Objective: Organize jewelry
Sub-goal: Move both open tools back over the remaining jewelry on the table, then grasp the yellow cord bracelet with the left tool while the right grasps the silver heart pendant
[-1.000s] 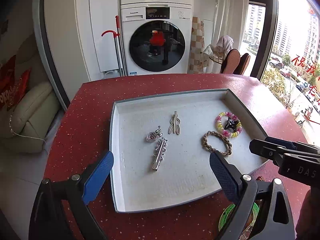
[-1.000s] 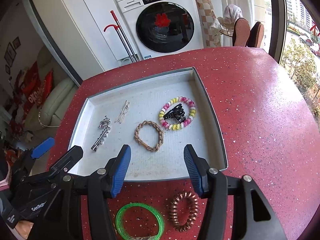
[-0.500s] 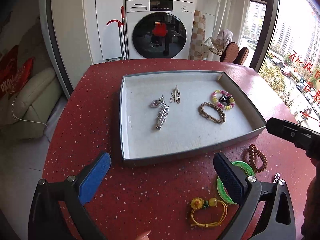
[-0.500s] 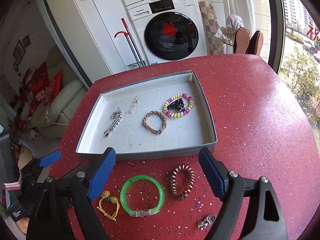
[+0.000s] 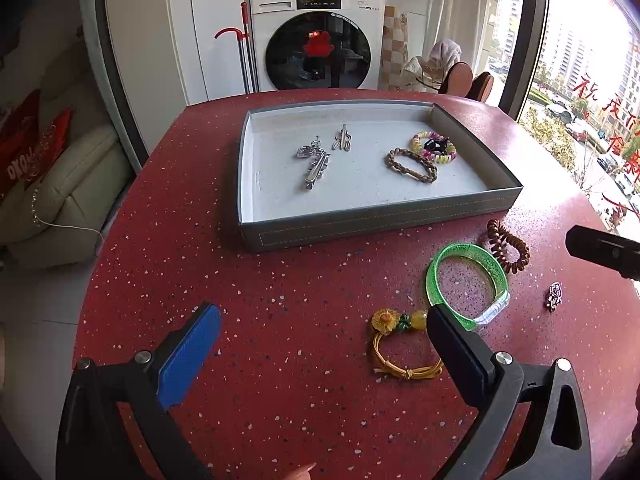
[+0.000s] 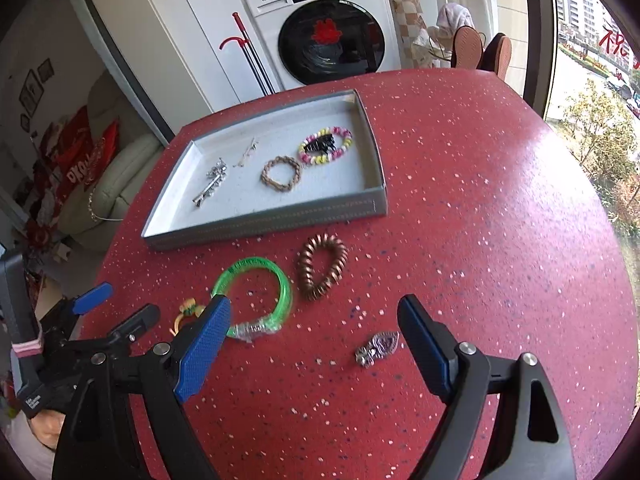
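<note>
On the red speckled table (image 5: 168,272), the left gripper (image 5: 324,332) hangs over the near edge with its jaws wide and nothing between them; its blue pad (image 5: 188,356) is on the left and its black finger (image 5: 456,348) on the right. Toward the far side of the table stands the grey tray (image 5: 376,222), its near wall facing the grippers. Along the tray's left part lie a silver leaf-shaped hair clip (image 5: 316,168), touching a small silver heart charm (image 5: 306,151), with a slim silver clip (image 5: 342,140) just beyond them. Toward the tray's right wall lie a brown braided bracelet (image 5: 412,165) and, just behind it, a pink-and-yellow beaded bracelet (image 5: 434,147) with a black claw clip (image 5: 434,145) resting in its ring.

On the bare table in front of the tray's near wall, a yellow cord bracelet with a flower bead (image 5: 400,344) lies close to the left gripper's black finger. Next comes a green translucent bangle (image 6: 256,300), then a brown spiral hair tie (image 6: 322,266) just beside it. Nearest the right, a small silver pendant (image 6: 378,347) lies alone.

The right gripper (image 6: 314,334) hovers over that near part of the table, its jaws spread wide and holding nothing; they have just been opening. The pendant sits on the table between its fingers, untouched.
</note>
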`<act>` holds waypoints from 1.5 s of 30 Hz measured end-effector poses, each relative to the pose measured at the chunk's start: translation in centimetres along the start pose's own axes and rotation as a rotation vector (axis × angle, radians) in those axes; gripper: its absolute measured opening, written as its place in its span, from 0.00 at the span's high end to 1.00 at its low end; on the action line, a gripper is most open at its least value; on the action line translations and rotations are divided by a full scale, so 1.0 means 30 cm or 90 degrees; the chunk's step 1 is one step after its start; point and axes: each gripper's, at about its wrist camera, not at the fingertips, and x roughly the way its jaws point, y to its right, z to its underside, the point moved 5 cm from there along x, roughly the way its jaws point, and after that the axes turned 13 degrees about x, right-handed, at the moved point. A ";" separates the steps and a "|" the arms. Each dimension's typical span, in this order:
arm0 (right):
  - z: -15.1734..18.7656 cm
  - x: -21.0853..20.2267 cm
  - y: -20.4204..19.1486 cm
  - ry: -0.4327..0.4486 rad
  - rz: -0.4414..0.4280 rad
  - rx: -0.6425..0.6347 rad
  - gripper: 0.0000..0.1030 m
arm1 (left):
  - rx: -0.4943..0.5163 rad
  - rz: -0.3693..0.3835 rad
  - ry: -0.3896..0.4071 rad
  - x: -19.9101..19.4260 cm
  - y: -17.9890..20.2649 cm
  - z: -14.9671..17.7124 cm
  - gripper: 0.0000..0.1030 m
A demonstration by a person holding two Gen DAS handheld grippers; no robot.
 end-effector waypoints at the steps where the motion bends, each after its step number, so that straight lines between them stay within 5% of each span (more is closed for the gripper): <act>1: 0.020 0.001 0.015 -0.004 0.008 0.000 0.15 | -0.002 0.004 -0.002 0.002 0.003 0.010 0.00; 10: 0.133 0.005 0.129 -0.017 0.065 0.035 0.15 | 0.000 0.039 -0.017 0.015 0.058 0.061 0.00; 25: 0.120 0.073 0.128 -0.004 0.109 0.063 0.16 | 0.024 0.034 -0.051 0.087 0.096 0.068 0.00; 31: 0.105 0.109 0.086 0.022 0.158 0.034 0.35 | 0.036 0.035 -0.051 0.102 0.114 0.063 0.06; 33: 0.104 0.116 0.077 0.029 0.180 0.016 0.52 | 0.041 0.036 -0.049 0.102 0.118 0.061 0.06; 36: 0.103 0.116 0.073 0.034 0.191 0.006 0.70 | 0.047 0.042 -0.041 0.097 0.127 0.056 0.17; 40: 0.105 0.109 0.079 0.033 0.185 0.005 0.72 | 0.066 0.056 -0.034 0.085 0.149 0.051 0.34; 42: 0.110 0.105 0.082 0.035 0.183 0.004 0.84 | 0.079 0.062 -0.029 0.078 0.165 0.049 0.50; 45: 0.110 0.103 0.085 0.032 0.173 0.005 0.84 | 0.088 0.068 -0.028 0.072 0.173 0.047 0.68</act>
